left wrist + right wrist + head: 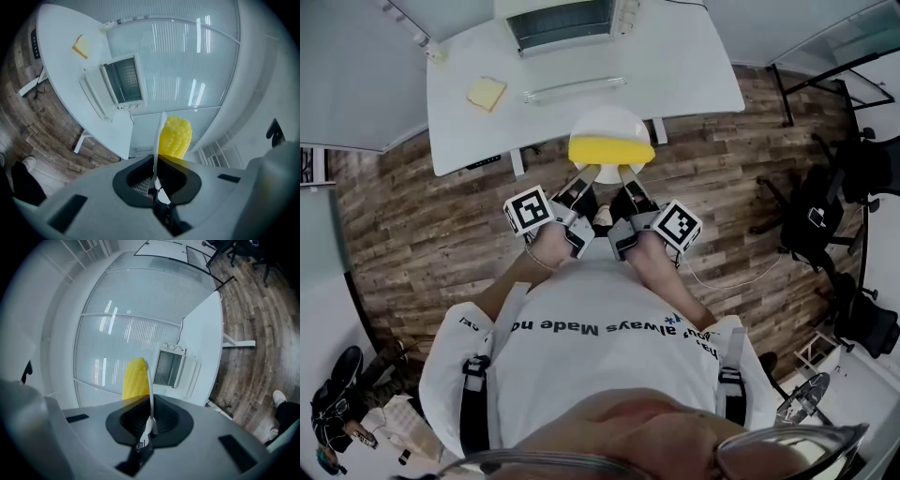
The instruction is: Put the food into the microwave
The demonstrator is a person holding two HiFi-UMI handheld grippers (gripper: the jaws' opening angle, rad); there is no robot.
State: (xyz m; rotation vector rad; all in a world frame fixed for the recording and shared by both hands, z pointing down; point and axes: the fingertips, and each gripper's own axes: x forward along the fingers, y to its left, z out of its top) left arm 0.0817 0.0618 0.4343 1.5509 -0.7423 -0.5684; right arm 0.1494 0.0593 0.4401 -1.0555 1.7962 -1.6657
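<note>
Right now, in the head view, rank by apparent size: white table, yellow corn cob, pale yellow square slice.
1. White table
2. Yellow corn cob, though it is nearer the camera
3. Pale yellow square slice

Shirt [581, 375] print: "always Made no"
</note>
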